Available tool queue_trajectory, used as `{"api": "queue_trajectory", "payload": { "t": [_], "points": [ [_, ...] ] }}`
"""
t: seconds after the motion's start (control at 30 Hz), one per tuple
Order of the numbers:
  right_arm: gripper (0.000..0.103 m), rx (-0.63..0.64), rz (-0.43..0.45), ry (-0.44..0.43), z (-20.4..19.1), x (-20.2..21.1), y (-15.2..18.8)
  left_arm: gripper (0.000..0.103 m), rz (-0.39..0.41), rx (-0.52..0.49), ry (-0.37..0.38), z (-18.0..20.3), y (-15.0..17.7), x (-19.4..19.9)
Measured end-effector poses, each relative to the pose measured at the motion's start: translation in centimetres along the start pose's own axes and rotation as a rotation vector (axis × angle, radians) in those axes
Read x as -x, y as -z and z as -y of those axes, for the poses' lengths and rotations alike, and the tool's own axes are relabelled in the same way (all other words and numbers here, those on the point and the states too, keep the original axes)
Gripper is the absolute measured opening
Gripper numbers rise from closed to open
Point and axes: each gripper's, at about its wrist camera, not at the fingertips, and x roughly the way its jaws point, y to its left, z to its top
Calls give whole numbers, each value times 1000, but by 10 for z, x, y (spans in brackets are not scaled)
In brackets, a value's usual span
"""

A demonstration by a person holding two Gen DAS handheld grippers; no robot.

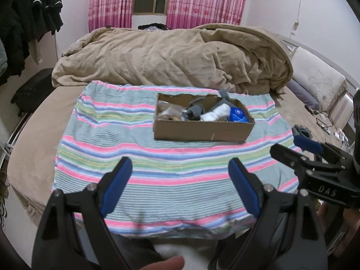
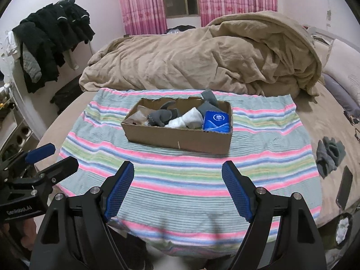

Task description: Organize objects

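A brown cardboard box (image 1: 200,131) (image 2: 177,140) sits on a striped towel (image 1: 139,153) (image 2: 180,180) on the bed. It holds grey socks (image 2: 160,115), a white sock roll (image 2: 186,120) (image 1: 214,112) and a blue packet (image 2: 217,121) (image 1: 238,114). My left gripper (image 1: 180,168) is open and empty, above the towel's near part. My right gripper (image 2: 177,173) is open and empty too, also short of the box. The right gripper shows at the right in the left wrist view (image 1: 299,148). The left gripper shows at the left in the right wrist view (image 2: 51,155).
A crumpled beige blanket (image 1: 180,54) (image 2: 213,56) lies behind the towel. Loose grey socks (image 2: 329,155), a dark phone (image 2: 344,187) and a white sock (image 2: 343,229) lie right of the towel. Black clothes (image 2: 51,36) hang at the left. Pillows (image 1: 319,81) lie at the right.
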Motion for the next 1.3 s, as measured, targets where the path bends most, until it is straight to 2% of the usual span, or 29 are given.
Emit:
{"api": "queue_trajectory", "payload": {
  "t": [0.3,0.43,0.6,1.3],
  "points": [
    [83,-7,13,2,0,16,9,89,13,-15,-2,6,4,16],
    [83,-10,19,1,1,20,10,95,18,-17,-11,7,4,18],
    [83,-13,22,-1,2,20,9,95,25,-13,-16,5,3,21],
    [83,-25,17,-3,5,14,4,96,10,-13,-28,2,-2,9]
  ]
}}
